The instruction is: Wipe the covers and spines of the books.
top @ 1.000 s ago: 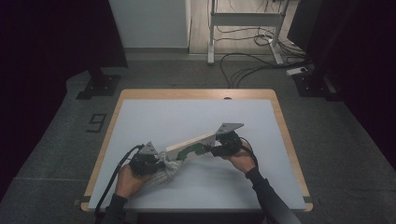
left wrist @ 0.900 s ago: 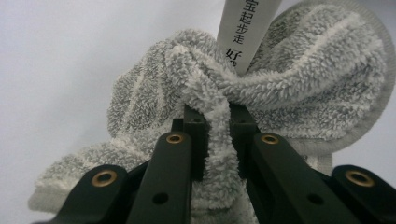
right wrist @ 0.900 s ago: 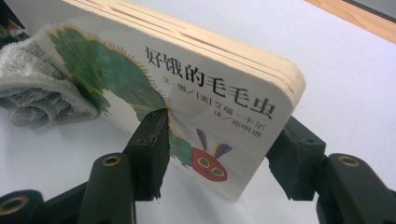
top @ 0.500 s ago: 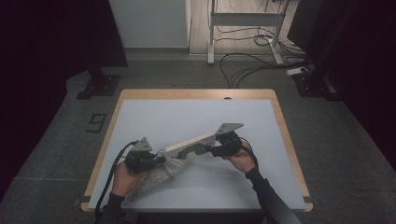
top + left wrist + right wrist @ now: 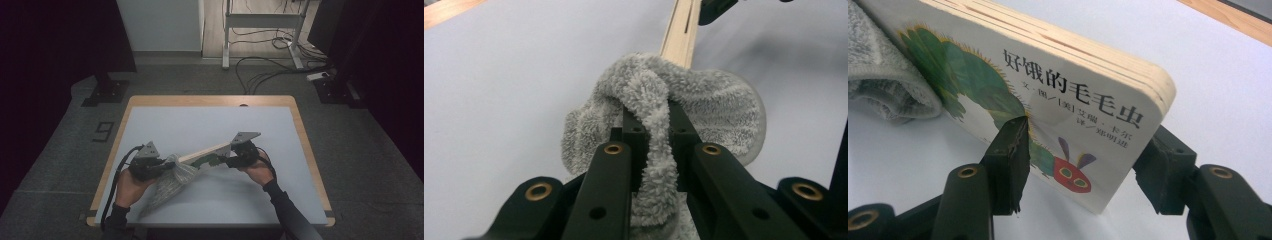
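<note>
Over the table (image 5: pixel 210 125), left tongs (image 5: pixel 167 165) pinch a grey cloth (image 5: pixel 172 182) wrapped round a book (image 5: pixel 1048 100) gripped by right tongs (image 5: pixel 222 161).

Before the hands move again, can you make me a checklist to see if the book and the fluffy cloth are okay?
1. Right gripper clamps the book: ok.
2. Left gripper pinches the grey cloth: ok.
3. Cloth touches the book: ok, seen in the high view.
4. Book lifted off the table: ok, tilted.
5. Cloth covers the book's far end: cannot tell.
</note>
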Demonstrator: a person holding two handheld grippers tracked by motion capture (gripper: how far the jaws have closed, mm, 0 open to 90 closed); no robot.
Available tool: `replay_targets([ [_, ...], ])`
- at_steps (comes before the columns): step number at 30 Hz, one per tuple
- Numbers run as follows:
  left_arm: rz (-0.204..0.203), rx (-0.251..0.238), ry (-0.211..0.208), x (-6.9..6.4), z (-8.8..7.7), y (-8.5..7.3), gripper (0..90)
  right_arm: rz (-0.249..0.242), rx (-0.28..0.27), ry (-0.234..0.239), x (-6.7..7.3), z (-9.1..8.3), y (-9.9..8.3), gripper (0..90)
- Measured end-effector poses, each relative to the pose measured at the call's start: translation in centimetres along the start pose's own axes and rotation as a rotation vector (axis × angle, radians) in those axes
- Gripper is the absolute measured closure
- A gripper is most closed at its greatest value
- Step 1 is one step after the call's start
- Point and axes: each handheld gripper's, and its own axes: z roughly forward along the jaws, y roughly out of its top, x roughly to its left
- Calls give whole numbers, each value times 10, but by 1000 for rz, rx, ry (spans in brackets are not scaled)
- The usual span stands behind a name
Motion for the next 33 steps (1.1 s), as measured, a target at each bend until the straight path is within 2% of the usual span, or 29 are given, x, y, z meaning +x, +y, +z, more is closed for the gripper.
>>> replay_targets([
  [11, -58, 9, 88, 27, -22, -1, 824, 3, 0, -1, 0, 0, 0, 418],
  [18, -73, 8, 158, 43, -38, 8, 824, 1, -1, 0, 0, 0, 0, 419],
  [23, -85, 7, 205, 54, -43, 17, 823, 4, 0, 0, 0, 0, 0, 419],
  [28, -98, 6, 234, 65, -37, 22, 819, 3, 1, 0, 0, 0, 0, 419],
  [33, -116, 42, 235, 75, -15, 17, 811, 2, -2, 1, 0, 0, -1, 419],
])
